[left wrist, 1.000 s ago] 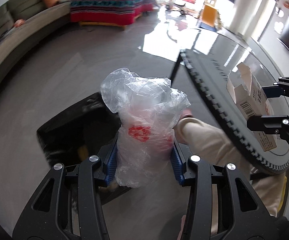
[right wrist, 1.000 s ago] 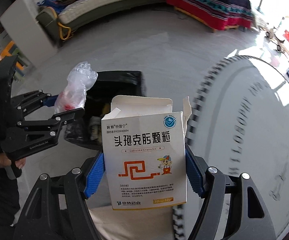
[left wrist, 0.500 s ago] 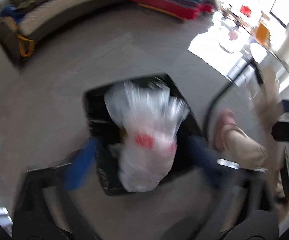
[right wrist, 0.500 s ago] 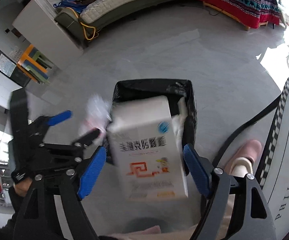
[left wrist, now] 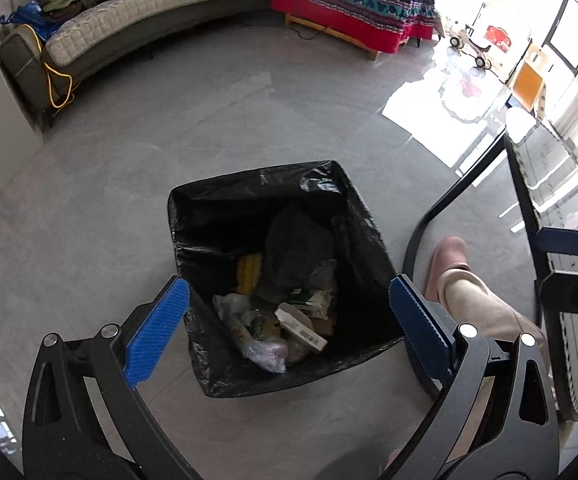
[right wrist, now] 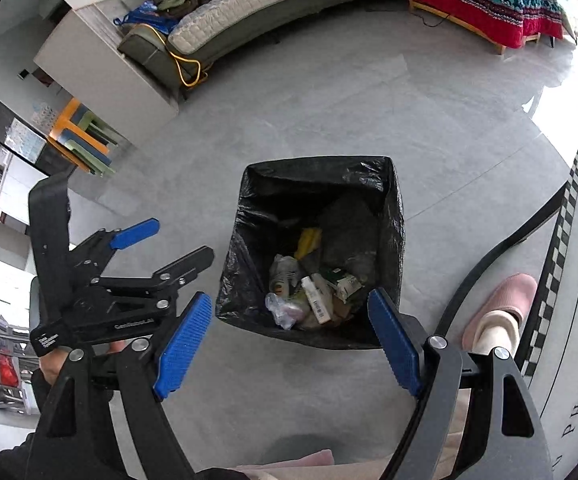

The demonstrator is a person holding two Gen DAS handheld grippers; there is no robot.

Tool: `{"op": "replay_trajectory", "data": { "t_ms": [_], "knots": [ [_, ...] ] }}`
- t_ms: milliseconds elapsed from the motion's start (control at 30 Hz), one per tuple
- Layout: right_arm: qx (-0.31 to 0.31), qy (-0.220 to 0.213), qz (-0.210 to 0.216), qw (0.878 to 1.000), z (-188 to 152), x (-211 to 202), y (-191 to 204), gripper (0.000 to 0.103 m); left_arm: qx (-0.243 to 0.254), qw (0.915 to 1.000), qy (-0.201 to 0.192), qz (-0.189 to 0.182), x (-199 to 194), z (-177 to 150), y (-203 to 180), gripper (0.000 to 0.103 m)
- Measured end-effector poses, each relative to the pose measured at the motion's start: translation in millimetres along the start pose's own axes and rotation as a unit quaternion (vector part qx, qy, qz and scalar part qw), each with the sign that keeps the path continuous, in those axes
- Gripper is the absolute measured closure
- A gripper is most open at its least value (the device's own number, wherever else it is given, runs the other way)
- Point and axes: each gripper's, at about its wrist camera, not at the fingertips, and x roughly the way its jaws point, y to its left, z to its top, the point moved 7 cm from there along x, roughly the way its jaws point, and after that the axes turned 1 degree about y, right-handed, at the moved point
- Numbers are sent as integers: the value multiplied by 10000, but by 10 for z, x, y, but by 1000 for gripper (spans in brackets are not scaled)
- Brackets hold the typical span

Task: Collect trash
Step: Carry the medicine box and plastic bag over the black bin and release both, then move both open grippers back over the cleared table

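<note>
A bin lined with a black bag [left wrist: 353, 216] stands on the grey floor below both grippers; it also shows in the right wrist view [right wrist: 393, 208]. Inside lie the white medicine box [left wrist: 301, 328] [right wrist: 315, 300], the clear plastic bag [left wrist: 263, 354] [right wrist: 281, 310] and other litter. My left gripper [left wrist: 285, 316] is open and empty above the bin. My right gripper [right wrist: 289, 328] is open and empty above the bin's near side. The left gripper also shows at the left of the right wrist view [right wrist: 161, 240].
A round table [left wrist: 561, 240] with a black leg [left wrist: 449, 200] stands to the right. The person's leg and pink slipper [left wrist: 447, 258] are next to the bin. A sofa [left wrist: 129, 12] and a red-covered bed [left wrist: 353, 4] line the far wall.
Both grippers swung from the table over the bin and opened. The plastic bag and the medicine box dropped into the bin.
</note>
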Motion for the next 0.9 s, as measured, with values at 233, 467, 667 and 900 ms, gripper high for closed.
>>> {"op": "replay_trajectory", "data": {
  "t_ms": [233, 467, 667, 900],
  "knots": [
    [232, -462, 18, 9987, -160, -399, -235, 18, 387, 9991, -102, -153, -107, 84, -451, 6],
    [755, -932, 36, 9928, -429, -863, -693, 8, 1022, 9935, -148, -471, -162, 147, -1191, 6],
    [998, -1340, -384, 9852, -802, -1286, -1140, 3, 1541, 9849, -130, -773, -146, 179, -1899, 6],
    [1741, -1864, -835, 9633, -1359, -1791, -1788, 3, 2154, 9703, -134, -1093, -88, 112, -2781, 6]
  ]
}}
